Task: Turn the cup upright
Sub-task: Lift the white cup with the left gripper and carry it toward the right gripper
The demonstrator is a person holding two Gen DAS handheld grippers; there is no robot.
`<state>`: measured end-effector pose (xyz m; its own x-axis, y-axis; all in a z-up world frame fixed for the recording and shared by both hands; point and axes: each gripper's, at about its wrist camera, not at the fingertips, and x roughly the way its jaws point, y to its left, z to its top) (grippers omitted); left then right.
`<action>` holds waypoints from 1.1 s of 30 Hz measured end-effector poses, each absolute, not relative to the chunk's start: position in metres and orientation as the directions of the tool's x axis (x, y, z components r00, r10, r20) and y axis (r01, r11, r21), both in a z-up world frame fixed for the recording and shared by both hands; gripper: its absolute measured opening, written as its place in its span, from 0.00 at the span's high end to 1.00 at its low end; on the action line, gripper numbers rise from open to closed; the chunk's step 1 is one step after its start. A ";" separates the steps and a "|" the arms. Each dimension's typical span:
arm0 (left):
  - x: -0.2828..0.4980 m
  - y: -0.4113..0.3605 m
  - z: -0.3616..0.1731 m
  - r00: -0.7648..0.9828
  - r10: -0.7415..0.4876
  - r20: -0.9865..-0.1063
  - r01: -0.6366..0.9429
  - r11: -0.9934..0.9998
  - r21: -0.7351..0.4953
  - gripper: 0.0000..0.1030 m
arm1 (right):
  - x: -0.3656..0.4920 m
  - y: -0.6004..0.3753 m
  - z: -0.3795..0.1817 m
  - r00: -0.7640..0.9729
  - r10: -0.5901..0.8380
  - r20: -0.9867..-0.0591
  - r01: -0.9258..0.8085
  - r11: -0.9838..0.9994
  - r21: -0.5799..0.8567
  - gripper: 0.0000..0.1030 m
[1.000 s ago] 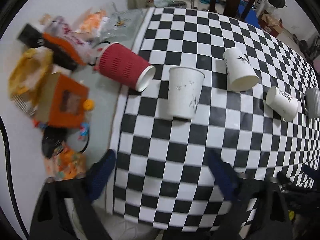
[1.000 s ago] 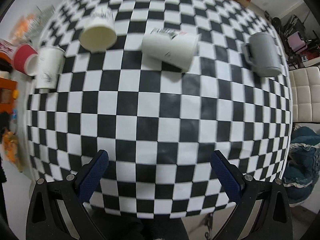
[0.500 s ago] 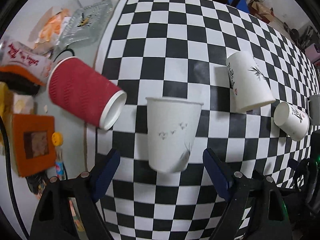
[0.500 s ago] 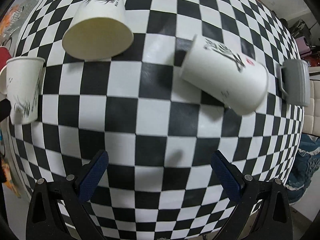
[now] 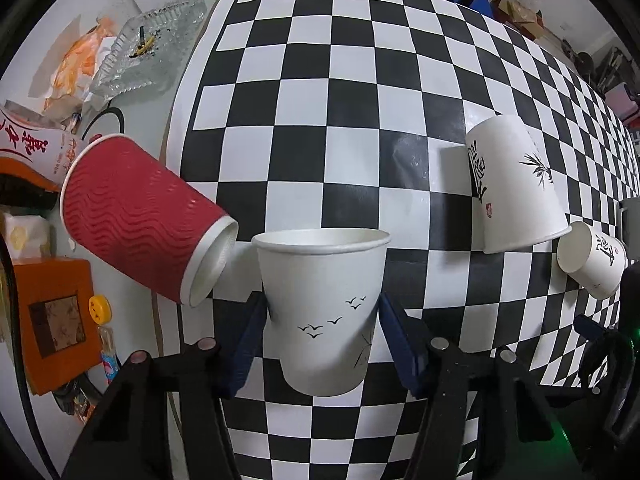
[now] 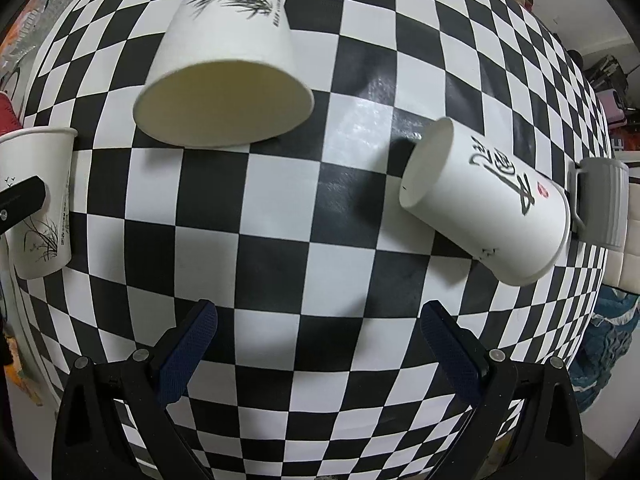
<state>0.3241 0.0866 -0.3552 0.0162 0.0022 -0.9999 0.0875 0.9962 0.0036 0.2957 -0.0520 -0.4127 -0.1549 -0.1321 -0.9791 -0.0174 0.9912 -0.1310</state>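
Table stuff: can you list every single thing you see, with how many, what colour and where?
Bird-print cup: one, white, standing upright between the left fingers.
Ripple cup: one, red, lying on its side at the cloth's left edge.
Bamboo-print cups: two, white, lying tipped mid-table.
Mug: one, grey, far right.
Glass tray: one, clear, left.
Box: one, orange, left.
Tablecloth: one, black-and-white checks.
Left hand-held gripper: black with blue pads, around the bird-print cup.
Right hand-held gripper: same colours, open, holding nothing.

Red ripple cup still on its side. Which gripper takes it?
Left. The red ripple cup lies just beside the left gripper, whose pads flank an upright white cup. The right gripper sees only its edge.
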 end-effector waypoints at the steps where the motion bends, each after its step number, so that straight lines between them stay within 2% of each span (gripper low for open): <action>1: 0.325 0.086 -0.355 0.018 0.005 -1.000 0.088 0.996 0.006 0.47 | 0.294 -0.052 -0.413 -0.153 -0.130 -0.980 -0.018 0.991 -0.129 0.00; 9: 0.330 0.085 -0.345 0.044 0.017 -0.999 0.086 0.996 0.021 0.48 | 0.322 -0.040 -0.404 -0.138 -0.139 -0.981 -0.027 0.990 -0.136 0.01; 18: 0.287 0.067 -0.299 0.084 0.020 -0.996 0.090 0.996 0.028 0.48 | 0.307 -0.062 -0.371 -0.096 -0.106 -0.990 -0.005 0.994 -0.106 0.01; 26: 0.229 0.035 -0.259 0.089 0.031 -0.996 0.076 0.996 0.038 0.48 | 0.275 -0.109 -0.341 -0.070 -0.060 -0.996 0.021 0.998 -0.062 0.01; 33: 0.174 -0.021 -0.249 0.079 0.005 -0.997 0.087 0.996 0.012 0.48 | 0.223 -0.190 -0.322 -0.072 -0.063 -0.995 0.088 0.994 -0.069 0.01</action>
